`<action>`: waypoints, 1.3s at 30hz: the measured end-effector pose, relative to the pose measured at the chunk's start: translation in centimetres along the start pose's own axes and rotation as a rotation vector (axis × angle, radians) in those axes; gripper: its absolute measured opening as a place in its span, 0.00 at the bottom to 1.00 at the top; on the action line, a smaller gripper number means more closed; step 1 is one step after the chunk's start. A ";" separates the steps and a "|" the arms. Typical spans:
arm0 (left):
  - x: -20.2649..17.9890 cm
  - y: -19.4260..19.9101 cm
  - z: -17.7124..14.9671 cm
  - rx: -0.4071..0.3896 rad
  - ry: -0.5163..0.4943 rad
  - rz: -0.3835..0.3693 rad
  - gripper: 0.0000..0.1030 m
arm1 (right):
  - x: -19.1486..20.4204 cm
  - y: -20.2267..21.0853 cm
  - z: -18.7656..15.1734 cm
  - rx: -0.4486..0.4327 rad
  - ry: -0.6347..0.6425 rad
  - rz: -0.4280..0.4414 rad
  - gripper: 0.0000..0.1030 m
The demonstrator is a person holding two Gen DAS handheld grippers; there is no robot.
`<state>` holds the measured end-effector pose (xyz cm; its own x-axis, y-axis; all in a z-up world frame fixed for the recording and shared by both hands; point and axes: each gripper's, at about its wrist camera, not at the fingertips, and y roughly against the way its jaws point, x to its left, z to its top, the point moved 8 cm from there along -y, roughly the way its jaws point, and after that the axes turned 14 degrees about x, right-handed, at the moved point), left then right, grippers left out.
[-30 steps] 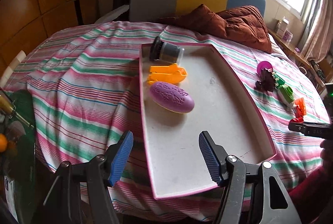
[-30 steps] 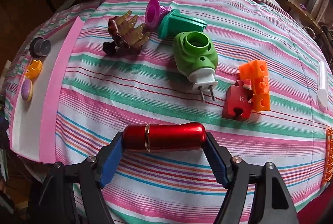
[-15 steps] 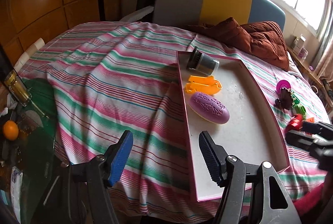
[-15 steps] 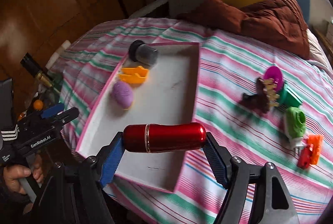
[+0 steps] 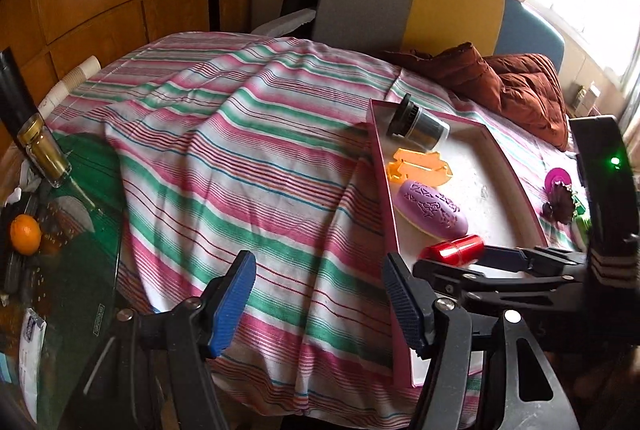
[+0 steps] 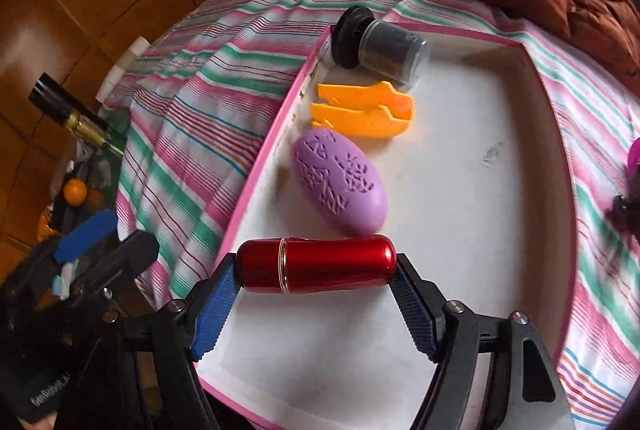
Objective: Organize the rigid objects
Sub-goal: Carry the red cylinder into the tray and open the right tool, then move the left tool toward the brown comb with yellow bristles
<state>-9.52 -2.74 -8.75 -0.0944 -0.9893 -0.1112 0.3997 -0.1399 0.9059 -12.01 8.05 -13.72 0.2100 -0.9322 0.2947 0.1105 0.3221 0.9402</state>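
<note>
only readable bit is "genrobot.ai" in white letters on the black plastic body of the left gripper (image 6: pixel 86 248), bottom left corner.

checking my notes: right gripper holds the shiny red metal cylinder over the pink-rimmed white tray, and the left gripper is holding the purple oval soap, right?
Not quite. The left gripper is open and empty; the purple oval soap lies in the pink-rimmed white tray. The rest holds: the right gripper holds the shiny red metal cylinder over the tray. The right wrist view shows both.
</note>
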 end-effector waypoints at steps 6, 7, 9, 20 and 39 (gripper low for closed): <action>0.4 0.2 0.0 -0.006 0.011 0.000 0.64 | 0.4 0.1 -0.5 0.000 0.012 0.051 0.76; 0.4 0.2 0.0 -0.006 0.012 -0.001 0.64 | 0.4 0.2 -0.7 -0.003 0.019 0.050 0.76; 0.3 0.3 0.0 -0.005 0.008 -0.001 0.64 | 0.5 0.7 -1.3 -0.010 0.035 0.039 0.76; -2.6 0.9 -0.2 -0.001 -0.082 -0.004 0.64 | -2.9 6.2 -3.2 -0.127 0.046 -0.091 0.76; -11.0 1.3 -1.0 0.005 -0.288 -0.034 0.71 | -17.9 16.6 -5.5 -0.300 -0.178 -0.351 0.76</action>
<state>-7.09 7.92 -6.77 -0.3632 -0.9315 -0.0218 0.3871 -0.1721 0.9058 -8.63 30.99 -4.37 -0.0566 -0.9982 0.0184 0.4251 -0.0074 0.9051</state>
